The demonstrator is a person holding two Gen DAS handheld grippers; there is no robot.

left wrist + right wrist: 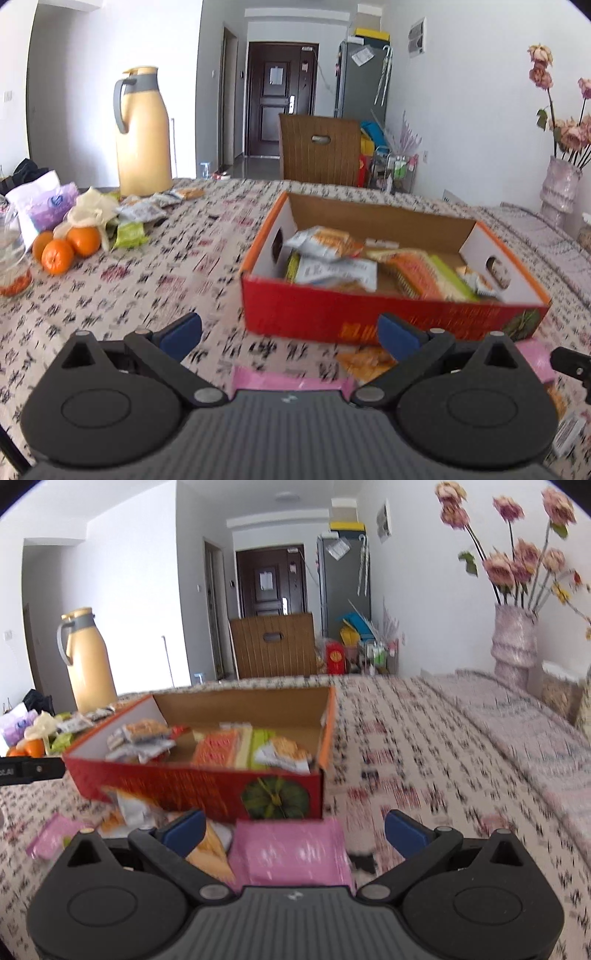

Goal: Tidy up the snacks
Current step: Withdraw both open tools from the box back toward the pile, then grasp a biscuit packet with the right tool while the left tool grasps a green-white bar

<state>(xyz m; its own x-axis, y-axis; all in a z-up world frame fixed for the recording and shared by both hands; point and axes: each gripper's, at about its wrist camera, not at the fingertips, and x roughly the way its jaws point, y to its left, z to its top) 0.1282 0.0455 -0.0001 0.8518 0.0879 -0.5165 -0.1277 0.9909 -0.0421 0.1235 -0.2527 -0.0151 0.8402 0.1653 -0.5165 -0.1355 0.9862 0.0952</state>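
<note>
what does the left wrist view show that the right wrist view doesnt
Only the left wrist view shows the glass jar at the table's left edge and the left gripper, open, with nothing between its fingers.

Only the right wrist view shows the green pumpkin picture on the box front, a whole pink snack packet lying in front of the box, and the right gripper, open above that packet.

Both show the red cardboard box with snack packets inside, the yellow thermos jug, the oranges and the vase of dried flowers.
</note>
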